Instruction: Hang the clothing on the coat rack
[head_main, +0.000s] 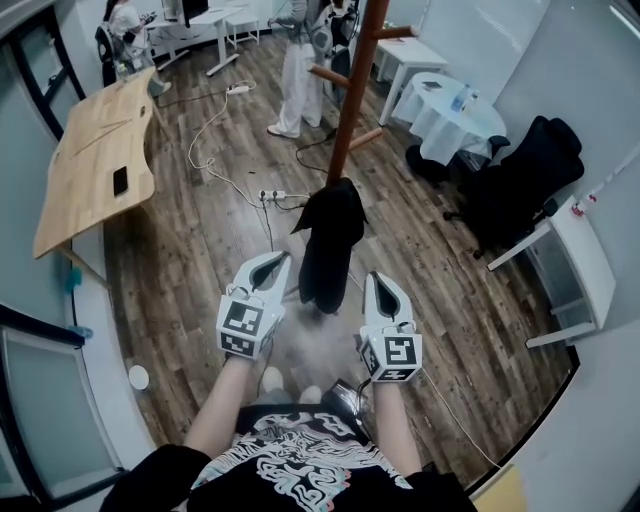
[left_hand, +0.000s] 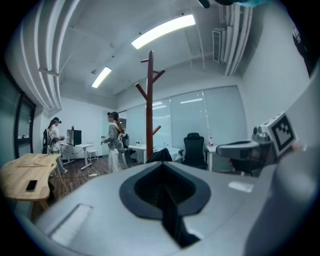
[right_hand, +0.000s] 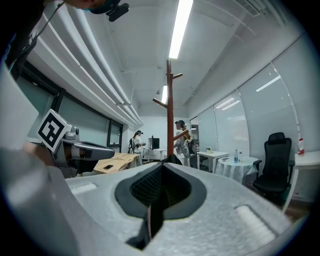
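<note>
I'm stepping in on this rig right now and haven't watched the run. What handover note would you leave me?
Left gripper: shut, empty, just left of the black garment in the head view, not touching it.
Right gripper: shut, empty, just right of the garment, also apart from it.
Garment: hangs down the lower pole of the wooden coat rack and hides its base. The peg that bears it isn't visible.
Done: the garment appears to be on the rack already.
Left: probably only to check that it hangs securely.
</note>
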